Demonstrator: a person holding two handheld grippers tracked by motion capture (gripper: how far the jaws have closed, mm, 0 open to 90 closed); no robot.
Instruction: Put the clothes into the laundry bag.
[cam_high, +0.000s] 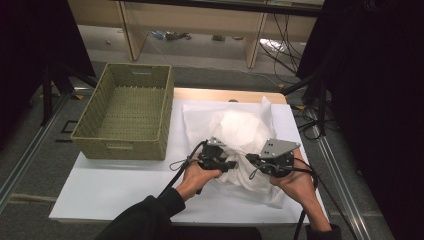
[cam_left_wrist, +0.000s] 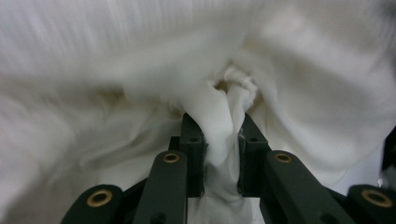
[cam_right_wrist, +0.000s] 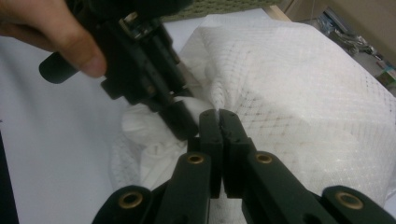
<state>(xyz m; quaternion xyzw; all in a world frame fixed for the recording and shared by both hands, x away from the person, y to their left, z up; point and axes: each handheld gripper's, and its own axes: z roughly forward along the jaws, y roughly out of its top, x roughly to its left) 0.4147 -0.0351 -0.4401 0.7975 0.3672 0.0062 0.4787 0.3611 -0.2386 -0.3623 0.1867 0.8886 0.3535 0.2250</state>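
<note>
Woven basket (cam_high: 125, 112) sits beside bunched white cloth (cam_high: 240, 127).

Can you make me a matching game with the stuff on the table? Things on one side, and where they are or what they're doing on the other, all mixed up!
Things:
1. basket
2. cloth
3. left tool
4. right tool

States:
A. white, bunched up on the table
B. shut on a thick fold, held in the hand with the black sleeve
C. green, woven, nothing inside, at the table's far left
D. shut on a thin pinch, with the bigger grey plate on top

Pairs: 1-C, 2-A, 3-B, 4-D
</note>
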